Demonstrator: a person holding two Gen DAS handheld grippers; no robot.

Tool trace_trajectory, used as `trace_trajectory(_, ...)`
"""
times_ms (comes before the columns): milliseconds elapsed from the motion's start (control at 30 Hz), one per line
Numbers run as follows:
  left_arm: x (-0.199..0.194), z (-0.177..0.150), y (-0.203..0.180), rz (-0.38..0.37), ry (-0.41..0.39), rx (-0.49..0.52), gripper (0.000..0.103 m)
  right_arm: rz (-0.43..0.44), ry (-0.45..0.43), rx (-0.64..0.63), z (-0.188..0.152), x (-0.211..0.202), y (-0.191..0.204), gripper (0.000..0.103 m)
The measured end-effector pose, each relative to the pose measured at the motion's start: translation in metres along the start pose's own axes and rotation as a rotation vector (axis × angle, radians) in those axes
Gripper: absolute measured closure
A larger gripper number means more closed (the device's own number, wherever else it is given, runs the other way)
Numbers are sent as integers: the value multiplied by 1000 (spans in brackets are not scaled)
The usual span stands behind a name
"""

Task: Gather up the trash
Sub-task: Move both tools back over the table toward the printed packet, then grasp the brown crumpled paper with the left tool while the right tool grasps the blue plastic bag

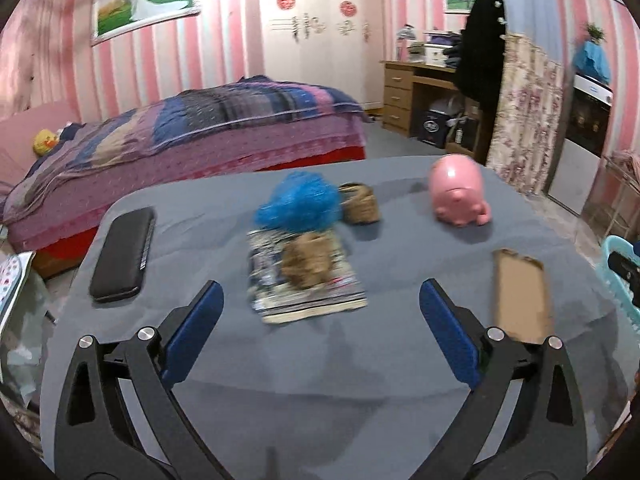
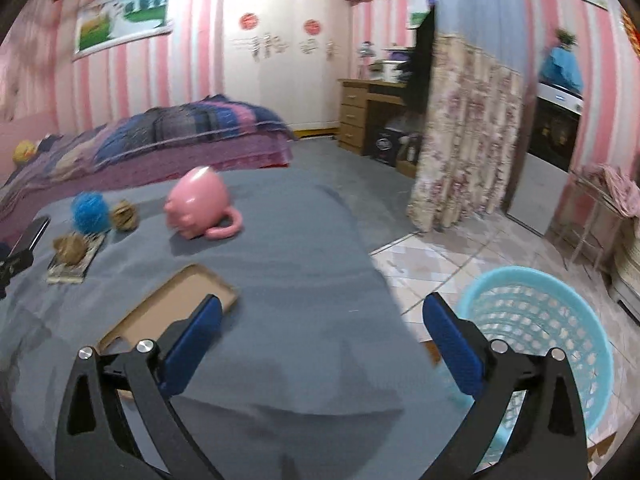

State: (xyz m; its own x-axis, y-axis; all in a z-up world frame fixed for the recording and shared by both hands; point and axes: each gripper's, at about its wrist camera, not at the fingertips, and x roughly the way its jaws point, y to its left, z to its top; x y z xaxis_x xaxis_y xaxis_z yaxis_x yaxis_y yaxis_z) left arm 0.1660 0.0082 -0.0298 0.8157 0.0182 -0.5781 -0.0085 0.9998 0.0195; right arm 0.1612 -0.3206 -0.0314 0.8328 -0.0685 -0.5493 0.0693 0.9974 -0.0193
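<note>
- Your left gripper (image 1: 320, 300) hangs over the grey-covered table (image 1: 320, 360) with its jaws spread wide and nothing between them.
- Straight ahead of it a brown crumpled paper wad (image 1: 307, 265) sits on a magazine (image 1: 308, 300); a blue crumpled wad (image 1: 298, 205) lies just beyond, touching the magazine's far edge.
- A small woven ball (image 1: 359, 209) rests just right of the blue wad.
- A flat cardboard piece (image 1: 520, 294) lies ahead-right, near the right fingertip; a black case (image 1: 122, 254) lies ahead-left.
- A pink pig-shaped mug (image 1: 458, 194) stands farther ahead to the right.
- Your right gripper (image 2: 322, 316) is also wide and empty, above the table edge.
- A light-blue perforated basket (image 2: 560, 320) stands on the tiled floor just behind its right finger.
</note>
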Motion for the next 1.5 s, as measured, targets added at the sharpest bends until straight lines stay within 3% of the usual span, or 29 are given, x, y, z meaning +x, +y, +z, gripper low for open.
trace_trajectory(267, 13, -13, 40, 34, 48, -33, 6, 104, 67, -41, -4, 10, 49, 5)
trace_trajectory(367, 19, -13, 51, 42, 62, -41, 6, 76, 76, -57, 1, 11, 64, 5)
trace_trajectory(433, 23, -11, 59, 42, 71, -43, 6, 104, 71, -67, 4, 13, 71, 5)
trace_trajectory(567, 34, 2, 67, 58, 74, -15, 6, 153, 72, 2, 16, 23, 73, 5)
trace_trajectory(700, 46, 23, 65, -1, 73, -43, 6, 91, 60, -13, 28, 38, 85, 4)
trace_trajectory(800, 60, 32, 50, -31, 89, -32, 7, 73, 158, -30, 37, 59, 90, 4)
trace_trajectory(867, 73, 35, 38, -69, 105, -25, 6, 76, 123, -18, 39, 59, 88, 4)
trace_trajectory(967, 93, 31, 23, -85, 162, -11, 20, 49, 112, -19, 41, 61, 89, 4)
trace_trajectory(1033, 103, 27, 16, -115, 200, 7, 49, 70, 117, -16, 42, 64, 89, 4)
trace_trajectory(1100, 107, 25, 12, -128, 211, 20, 64, 68, 118, -25, 42, 64, 93, 4)
trace_trajectory(1300, 73, 35, 36, -152, 105, -20, 67, 118, 126, -69, 46, 69, 123, 5)
trace_trajectory(1400, 64, 35, 65, -58, 69, -16, 67, 185, 114, -138, 52, 70, 157, 5)
trace_trajectory(1500, 73, 32, 104, 59, 86, -44, 67, 238, 100, -184, 58, 73, 185, 6)
